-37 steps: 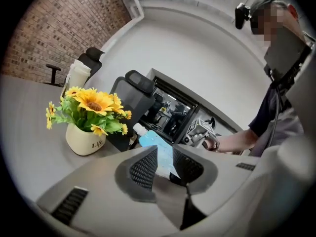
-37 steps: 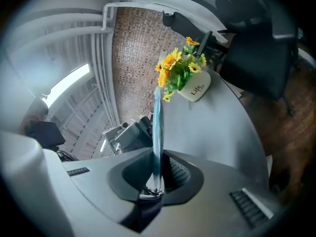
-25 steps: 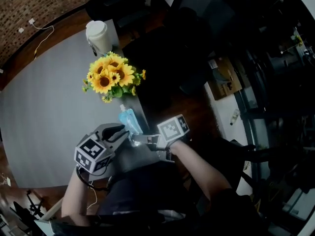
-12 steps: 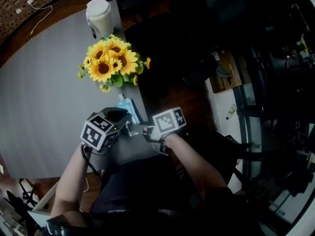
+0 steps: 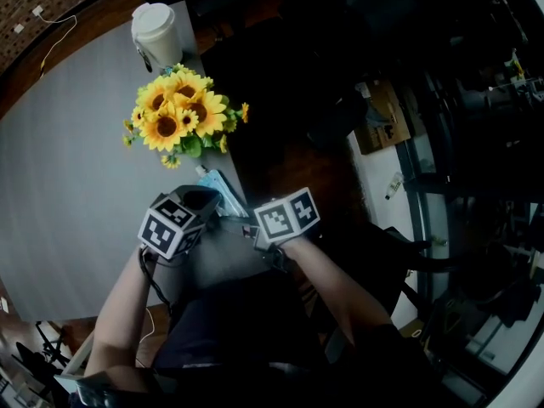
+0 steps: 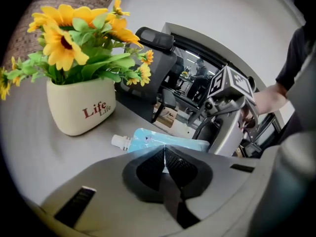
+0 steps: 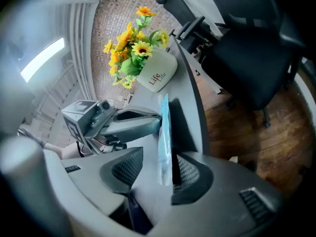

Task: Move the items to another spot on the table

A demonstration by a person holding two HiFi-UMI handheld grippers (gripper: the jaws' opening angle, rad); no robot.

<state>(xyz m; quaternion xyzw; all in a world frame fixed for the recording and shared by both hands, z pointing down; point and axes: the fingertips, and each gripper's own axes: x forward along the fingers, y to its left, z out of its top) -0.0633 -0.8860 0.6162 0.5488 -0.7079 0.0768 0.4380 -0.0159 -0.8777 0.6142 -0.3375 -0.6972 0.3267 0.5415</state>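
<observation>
A light blue spouted pouch (image 5: 223,194) lies near the table's right edge, just below the sunflower pot. My left gripper (image 6: 164,157) is shut on the pouch (image 6: 163,141), a thin edge of it pinched between the pads; its jaws have just been closing. My right gripper (image 7: 159,157) has just been opening. Its jaws stand apart with the pouch (image 7: 163,127) edge-on between them, close to the right pad. In the head view the left gripper (image 5: 219,215) and right gripper (image 5: 246,228) meet tip to tip at the pouch.
A cream pot of sunflowers (image 5: 178,113) marked "Life" (image 6: 81,107) stands just beyond the pouch. A lidded paper cup (image 5: 155,32) sits at the far corner. The grey table (image 5: 68,168) stretches left; its edge runs right beside the pouch. A black office chair (image 7: 247,48) stands off the table.
Both grippers have sunk toward the table and drawn closer together at the pouch. The pouch lies a little nearer the sunflower pot's side of the edge.
</observation>
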